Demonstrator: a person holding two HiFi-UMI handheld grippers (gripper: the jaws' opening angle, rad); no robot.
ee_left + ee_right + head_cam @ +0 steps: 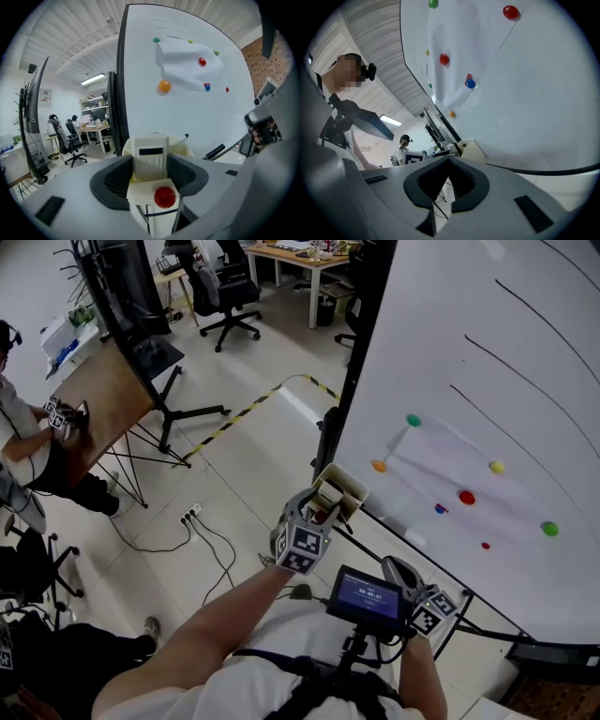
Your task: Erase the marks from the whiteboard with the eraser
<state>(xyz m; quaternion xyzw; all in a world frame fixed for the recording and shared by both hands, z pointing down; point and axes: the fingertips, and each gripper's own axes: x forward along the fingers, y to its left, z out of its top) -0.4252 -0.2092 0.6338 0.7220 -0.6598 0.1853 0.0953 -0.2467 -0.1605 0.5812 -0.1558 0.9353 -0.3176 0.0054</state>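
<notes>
The whiteboard [525, 324] fills the right of the head view, with several long curved black marks [525, 381] on its upper part. Lower down, coloured magnets such as an orange one [379, 466] pin a paper sheet [441, 470]. My left gripper [328, 507] hovers off the board's lower left edge, shut on a cream block eraser [342, 486]. In the left gripper view the eraser [150, 157] sits between both pads, facing the board [154, 117]. My right gripper [405, 576] is low, close to my body, its jaws [450, 161] shut and empty.
A small screen [367, 596] is mounted at my chest. A wooden board on a stand [103, 399] is at the left, with another person [23, 446] beside it. Striped floor tape [244, 413], a power strip [190, 514] and office chairs [230, 296] lie beyond.
</notes>
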